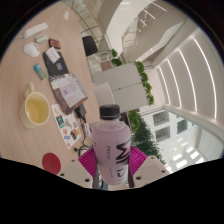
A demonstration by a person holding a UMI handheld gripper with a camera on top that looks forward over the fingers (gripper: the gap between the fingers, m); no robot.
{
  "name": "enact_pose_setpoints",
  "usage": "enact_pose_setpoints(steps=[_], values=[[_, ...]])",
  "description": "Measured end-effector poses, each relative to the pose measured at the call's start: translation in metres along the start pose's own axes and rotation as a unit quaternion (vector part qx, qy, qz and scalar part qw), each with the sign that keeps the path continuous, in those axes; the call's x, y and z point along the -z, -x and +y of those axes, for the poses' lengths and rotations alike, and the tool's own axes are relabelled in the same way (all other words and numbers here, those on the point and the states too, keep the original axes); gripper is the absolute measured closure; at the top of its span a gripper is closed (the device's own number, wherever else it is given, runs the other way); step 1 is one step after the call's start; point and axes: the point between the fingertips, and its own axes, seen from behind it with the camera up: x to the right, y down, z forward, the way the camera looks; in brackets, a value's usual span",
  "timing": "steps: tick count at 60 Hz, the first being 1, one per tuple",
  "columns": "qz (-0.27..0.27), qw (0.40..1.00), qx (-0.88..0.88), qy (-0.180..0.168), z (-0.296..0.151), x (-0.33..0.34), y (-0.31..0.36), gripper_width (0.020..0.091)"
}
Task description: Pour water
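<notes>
A white bottle (110,145) with a black cap and dark lettering stands between my gripper's (111,160) magenta pads (90,158), which press on its two sides. The bottle is lifted and the whole view is tilted, with the table running up the left side. On that table sits a pale yellow cup (36,110) with a white rim, well off to the left of the bottle. A small red round thing (51,162) lies closer, left of the left finger.
On the wooden table (30,75) lie papers and a booklet (68,95), a dark device (57,66), a small blue item (39,71) and white objects (33,48). Green plants (145,88) and a bright multi-storey atrium (185,70) fill the right.
</notes>
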Motion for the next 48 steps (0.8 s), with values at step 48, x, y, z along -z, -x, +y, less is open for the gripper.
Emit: enact_pose_setpoints(steps=[48], values=[[-0.041, 0.997, 0.06, 0.008, -0.063, -0.049, 0.046, 0.0705]])
